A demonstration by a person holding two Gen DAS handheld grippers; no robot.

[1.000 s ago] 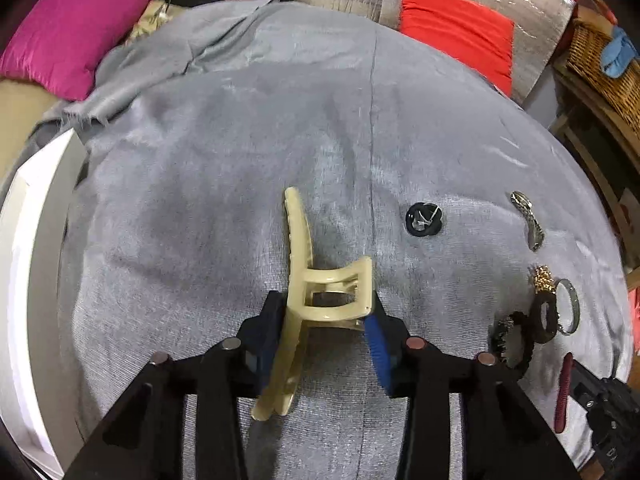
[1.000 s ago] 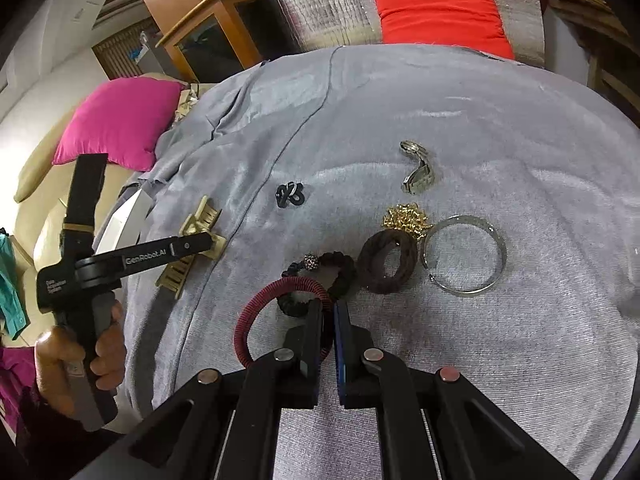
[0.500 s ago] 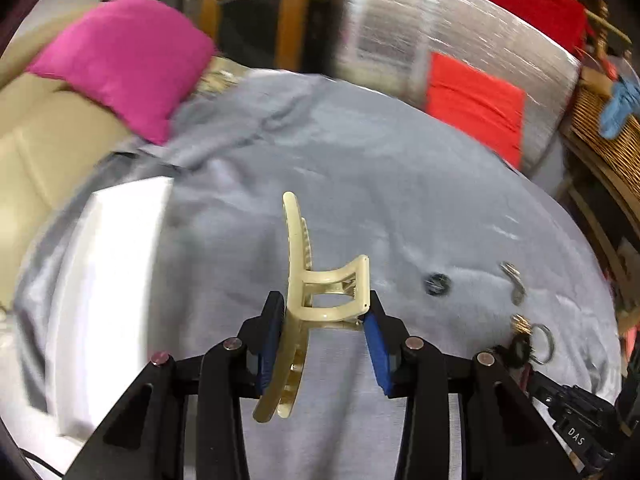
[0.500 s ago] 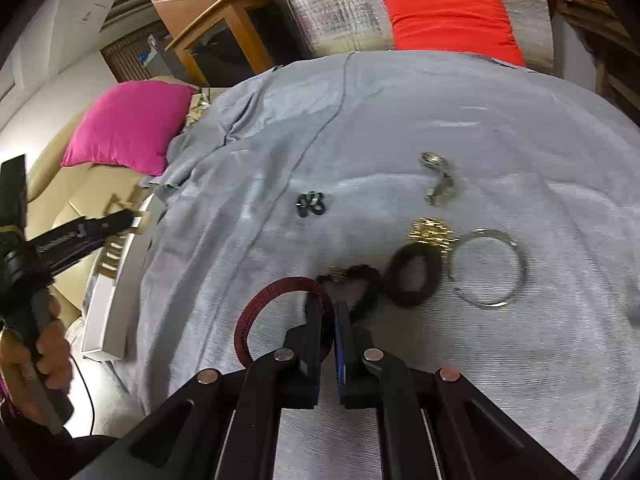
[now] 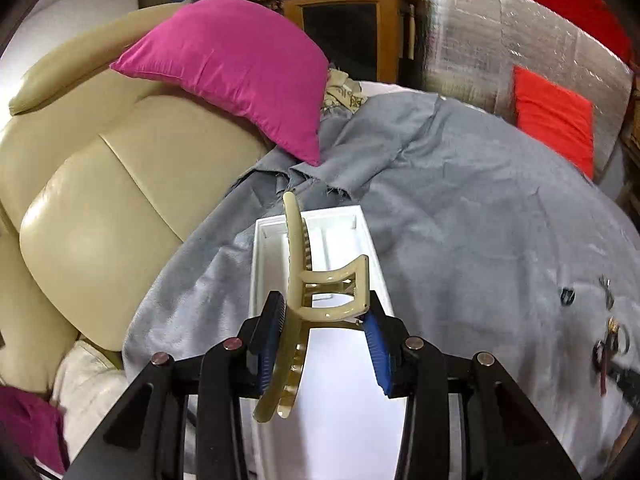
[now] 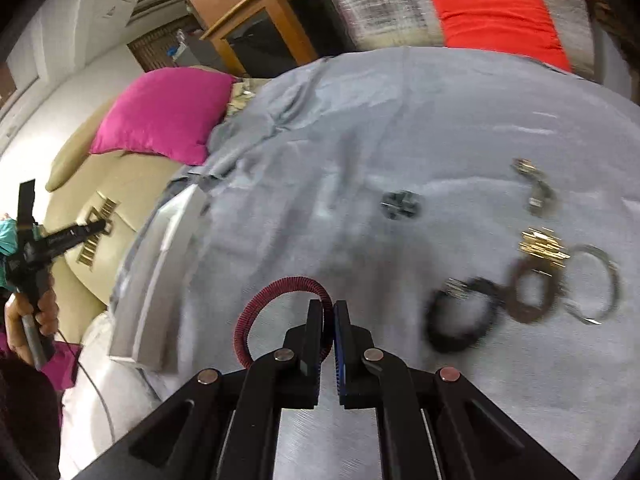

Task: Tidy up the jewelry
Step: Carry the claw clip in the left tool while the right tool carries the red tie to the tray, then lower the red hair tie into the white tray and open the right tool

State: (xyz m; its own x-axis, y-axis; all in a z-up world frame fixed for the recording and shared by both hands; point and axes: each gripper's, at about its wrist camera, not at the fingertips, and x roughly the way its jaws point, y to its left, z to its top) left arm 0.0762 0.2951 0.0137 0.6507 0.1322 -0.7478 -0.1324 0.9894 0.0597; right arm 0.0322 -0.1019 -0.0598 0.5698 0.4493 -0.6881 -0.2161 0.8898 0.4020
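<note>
Jewelry lies loose on one grey cloth [image 6: 400, 120] that spreads ahead of both grippers. One white tray [image 5: 262, 264] sits directly beyond and below the left gripper [image 5: 325, 344], its far end split into compartments; from the right wrist view it lies off to the left of the jaws. One beige sofa [image 5: 100, 208] with one magenta cushion [image 5: 240, 68] stands past the tray, and one red cushion [image 6: 496, 12] lies far ahead.

One cream claw clip [image 5: 316, 292] is clamped crosswise between the left jaws, its long toothed side rising past the fingertips over the tray.

One red corded bangle [image 6: 276, 300] is pinched at its rim by the right gripper [image 6: 327, 312], jaws nearly together, the loop standing to their left. To the right of those jaws lie one black beaded bracelet [image 6: 460, 320], one brown ring-shaped band [image 6: 532, 292], one silver bangle [image 6: 600, 284] and one gold piece [image 6: 544, 246], all blurred. Ahead lie one small dark item [image 6: 400, 206] and one small metal piece [image 6: 534, 188].
</note>
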